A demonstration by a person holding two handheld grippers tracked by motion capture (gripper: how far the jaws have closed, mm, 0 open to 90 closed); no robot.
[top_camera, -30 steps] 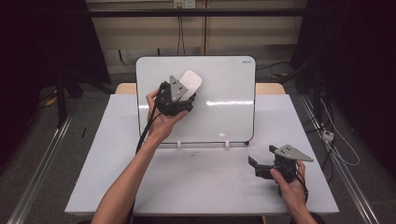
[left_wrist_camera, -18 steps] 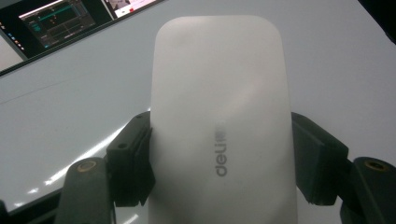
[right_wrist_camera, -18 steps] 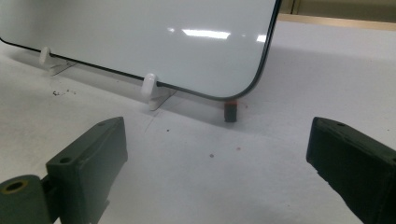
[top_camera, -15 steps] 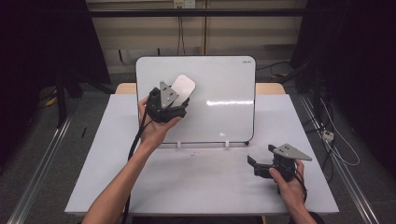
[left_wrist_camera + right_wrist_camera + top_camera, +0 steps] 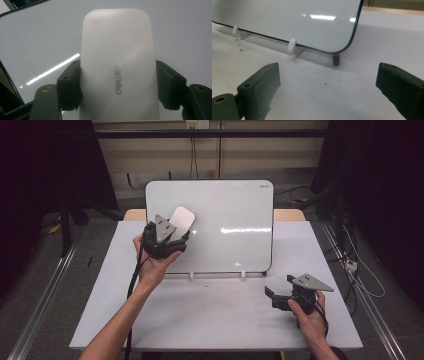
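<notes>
The left gripper (image 5: 172,240) clamps the eraser (image 5: 181,219) against the whiteboard (image 5: 235,215), near its upper left corner. The right gripper (image 5: 282,295) rests released near the table's (image 5: 215,320) front right edge. Excess pressure may tip the propped whiteboard backward.

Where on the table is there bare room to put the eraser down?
Bare table runs between the whiteboard feet and the near edge, from the left forearm to the right gripper. The strip left of the board is free too. Crowded: around the left gripper holding the eraser.
</notes>
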